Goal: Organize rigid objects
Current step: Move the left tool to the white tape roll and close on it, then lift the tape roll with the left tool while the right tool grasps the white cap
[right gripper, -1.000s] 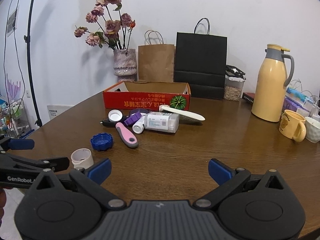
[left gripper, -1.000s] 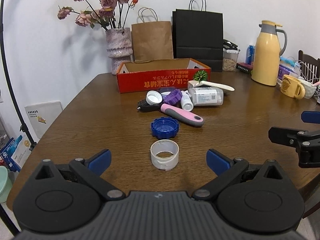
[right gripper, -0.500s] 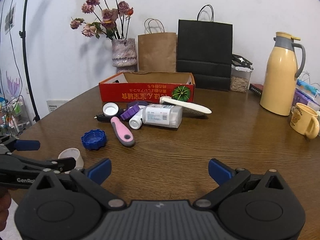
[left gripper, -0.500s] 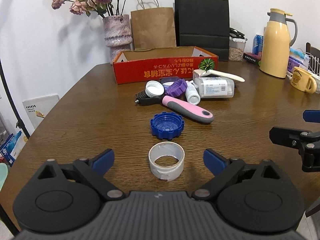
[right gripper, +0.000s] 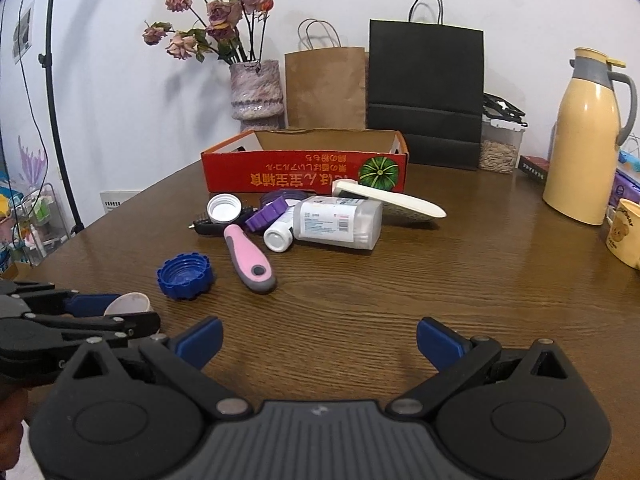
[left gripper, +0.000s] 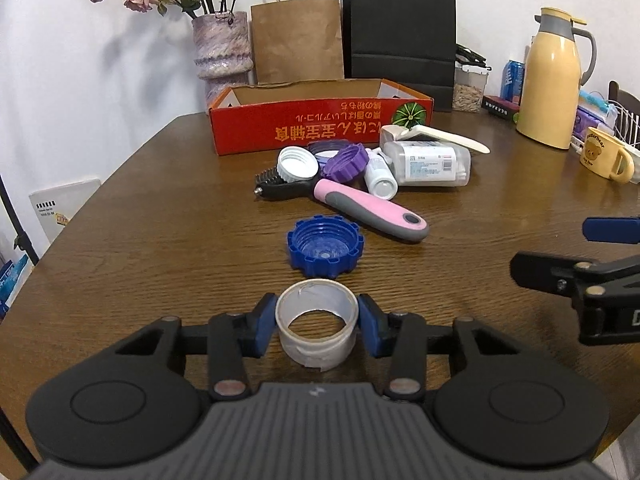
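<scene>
My left gripper (left gripper: 317, 323) is shut on a white tape roll (left gripper: 316, 336) near the table's front edge; the roll also shows in the right wrist view (right gripper: 128, 303). A blue cap (left gripper: 325, 251) lies just beyond it. Further back lies a pile: a pink-handled brush (left gripper: 360, 208), a white cap (left gripper: 298, 163), a purple cap (left gripper: 346, 162), a small white bottle (left gripper: 380, 178), a clear bottle (left gripper: 428, 162) and a cream shoehorn (left gripper: 440, 138). A red cardboard box (left gripper: 320, 130) stands open behind. My right gripper (right gripper: 320, 342) is open and empty, low over the table.
A vase of flowers (left gripper: 222, 46), a brown paper bag (left gripper: 298, 38) and a black bag (left gripper: 400, 28) stand at the back. A yellow thermos (left gripper: 554, 80) and a yellow mug (left gripper: 604, 158) stand at the right.
My left gripper moved forward and down and shut its fingers on the white tape roll. My right gripper stayed open and shifted slightly closer to the pile.
</scene>
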The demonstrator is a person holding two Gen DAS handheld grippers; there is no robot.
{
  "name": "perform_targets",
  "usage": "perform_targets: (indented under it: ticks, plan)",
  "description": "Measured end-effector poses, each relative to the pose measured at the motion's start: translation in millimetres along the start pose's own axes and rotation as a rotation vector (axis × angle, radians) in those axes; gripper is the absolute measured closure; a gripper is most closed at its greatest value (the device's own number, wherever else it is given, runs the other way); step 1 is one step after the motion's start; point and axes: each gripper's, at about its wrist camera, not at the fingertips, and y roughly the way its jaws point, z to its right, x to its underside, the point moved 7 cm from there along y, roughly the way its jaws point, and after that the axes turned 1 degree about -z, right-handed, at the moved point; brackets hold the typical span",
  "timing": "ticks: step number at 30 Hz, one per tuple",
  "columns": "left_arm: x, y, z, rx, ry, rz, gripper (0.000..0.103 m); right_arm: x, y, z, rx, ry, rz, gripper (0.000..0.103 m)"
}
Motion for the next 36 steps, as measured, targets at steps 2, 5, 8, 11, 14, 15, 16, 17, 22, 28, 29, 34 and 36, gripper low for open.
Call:
perform_targets:
  ticks: [2,5,8,11,14,15,16,17,22,28,29,34,36]
  plan:
    - [-1.9,-0.4,-2.2,-0.003,-0.001,0.008,0.059,-1.5,3.6,-3.1,-0.005,-0.006,-0.002,0.0]
    - [-4.2,-0.3,-7.9,-0.013,-0.008,0.013,0.059,-4.0,8.4,-9.3,-0.016,-0.018,-0.003,0.0]
    - [-6.4,1.1,-17.6,-0.031,-0.02,0.018,0.059,-6.8,13.7,-16.9,-0.028,-0.035,-0.003,0.0]
    - [-9.5,2.4,-28.9,-0.051,-0.028,0.028,0.059,-8.2,19.7,-25.2,-0.04,-0.047,-0.009,0.001]
    - [-13.4,3.1,-40.0,-0.066,-0.034,0.04,0.059,-9.5,26.3,-34.5,-0.06,-0.06,-0.02,0.003]
    - [-13.7,2.9,-43.7,-0.07,-0.036,0.043,0.059,-9.9,29.3,-38.8,-0.066,-0.067,-0.025,0.004]
    - [-14.6,3.3,-47.5,-0.074,-0.038,0.046,0.059,-10.3,31.5,-42.3,-0.072,-0.072,-0.029,0.005]
    - [-15.6,3.7,-50.8,-0.077,-0.04,0.048,0.059,-10.9,33.7,-45.6,-0.077,-0.077,-0.031,0.006]
    - [-19.9,5.3,-65.0,-0.091,-0.045,0.058,0.059,-15.5,46.1,-64.0,-0.106,-0.105,-0.041,0.012]
    - [-22.7,6.8,-81.6,-0.104,-0.06,0.066,0.059,-24.1,61.4,-83.8,-0.125,-0.136,-0.048,0.015]
    - [-23.3,7.0,-84.3,-0.106,-0.063,0.067,0.059,-26.9,63.4,-85.8,-0.122,-0.136,-0.043,0.016]
    - [-26.0,7.9,-93.2,-0.11,-0.075,0.072,0.059,-42.8,72.2,-88.5,-0.105,-0.147,-0.016,0.02]
    - [-26.5,7.9,-95.0,-0.109,-0.078,0.074,0.059,-49.7,80.0,-86.8,-0.092,-0.156,-0.016,0.031]
